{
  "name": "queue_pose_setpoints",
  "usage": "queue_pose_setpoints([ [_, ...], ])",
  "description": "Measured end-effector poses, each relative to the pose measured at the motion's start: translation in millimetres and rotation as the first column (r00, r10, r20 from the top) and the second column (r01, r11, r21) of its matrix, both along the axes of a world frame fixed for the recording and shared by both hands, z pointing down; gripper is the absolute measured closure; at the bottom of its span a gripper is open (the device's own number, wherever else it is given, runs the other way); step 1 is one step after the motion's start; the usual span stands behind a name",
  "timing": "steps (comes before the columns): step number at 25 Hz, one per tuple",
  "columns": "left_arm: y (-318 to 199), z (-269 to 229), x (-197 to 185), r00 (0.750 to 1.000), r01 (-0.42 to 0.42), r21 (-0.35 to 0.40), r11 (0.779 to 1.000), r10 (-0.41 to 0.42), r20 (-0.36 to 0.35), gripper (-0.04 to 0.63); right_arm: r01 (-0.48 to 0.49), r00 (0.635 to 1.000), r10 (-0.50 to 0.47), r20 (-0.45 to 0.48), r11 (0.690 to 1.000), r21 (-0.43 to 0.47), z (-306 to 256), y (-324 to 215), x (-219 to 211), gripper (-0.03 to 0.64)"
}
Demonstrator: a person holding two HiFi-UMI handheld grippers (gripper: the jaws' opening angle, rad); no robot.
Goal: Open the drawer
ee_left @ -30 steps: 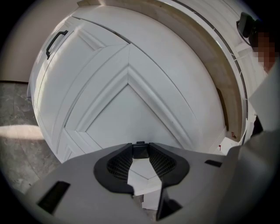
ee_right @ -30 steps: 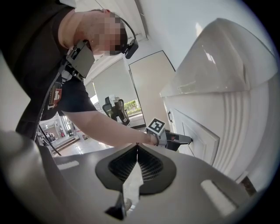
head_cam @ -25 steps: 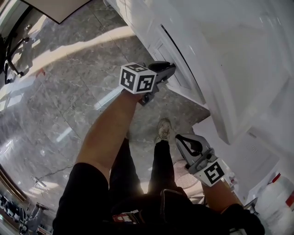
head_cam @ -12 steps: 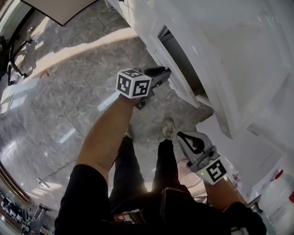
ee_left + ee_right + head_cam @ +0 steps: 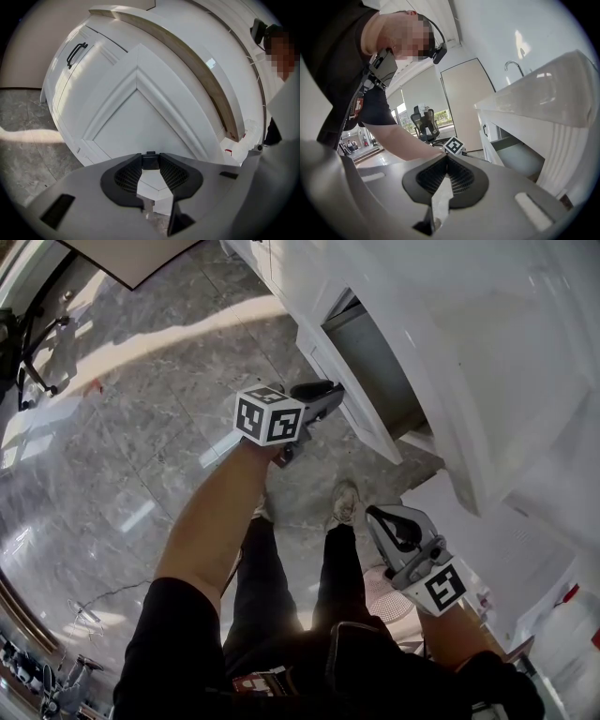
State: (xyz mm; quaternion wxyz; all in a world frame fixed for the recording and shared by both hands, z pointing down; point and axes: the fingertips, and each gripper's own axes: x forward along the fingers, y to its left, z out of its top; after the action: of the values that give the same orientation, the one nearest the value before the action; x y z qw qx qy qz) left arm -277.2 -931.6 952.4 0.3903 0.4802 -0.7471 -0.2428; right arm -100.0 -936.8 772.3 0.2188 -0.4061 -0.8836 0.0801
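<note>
Two grippers appear, held by one person standing on a grey stone floor (image 5: pixel 141 427). The left gripper (image 5: pixel 333 390) reaches level to the front of the drawer (image 5: pixel 375 362). Its marker cube (image 5: pixel 269 415) faces the head camera.

The drawer sits in a white cabinet (image 5: pixel 309 277) just under the counter (image 5: pixel 487 352), in the upper middle of the head view. It stands partly pulled out, with its grey inside showing behind the white front panel (image 5: pixel 140 117).

In the left gripper view the jaws are partly closed and pinch a small dark handle (image 5: pixel 150 161) between their tips. The panelled front fills the view beyond. To the upper left of that view is a cupboard door with a black pull (image 5: pixel 76 54).

The right gripper (image 5: pixel 382 521) hangs lower, near the person's right leg and well apart from the drawer. In its own view the fingers are pressed together at the tips, with nothing between them. The open drawer lies off to that view's right, and the left arm crosses behind the jaws.

Also in the right gripper view are a tap (image 5: pixel 513 65) on the counter and an office chair (image 5: pixel 424 124) at the far window. A shoe (image 5: pixel 345 502) shows on the floor between the two grippers.
</note>
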Motion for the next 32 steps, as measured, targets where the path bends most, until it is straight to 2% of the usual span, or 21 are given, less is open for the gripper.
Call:
queue_pose_setpoints([
  [32, 62.3, 1.3, 38.3, 0.999, -0.031, -0.024, 0.999, 0.03, -0.018, 0.474, 0.075, 0.997, -0.075, 0.034, 0.997, 0.014, -18.9, 54.0, -7.0, 0.618],
])
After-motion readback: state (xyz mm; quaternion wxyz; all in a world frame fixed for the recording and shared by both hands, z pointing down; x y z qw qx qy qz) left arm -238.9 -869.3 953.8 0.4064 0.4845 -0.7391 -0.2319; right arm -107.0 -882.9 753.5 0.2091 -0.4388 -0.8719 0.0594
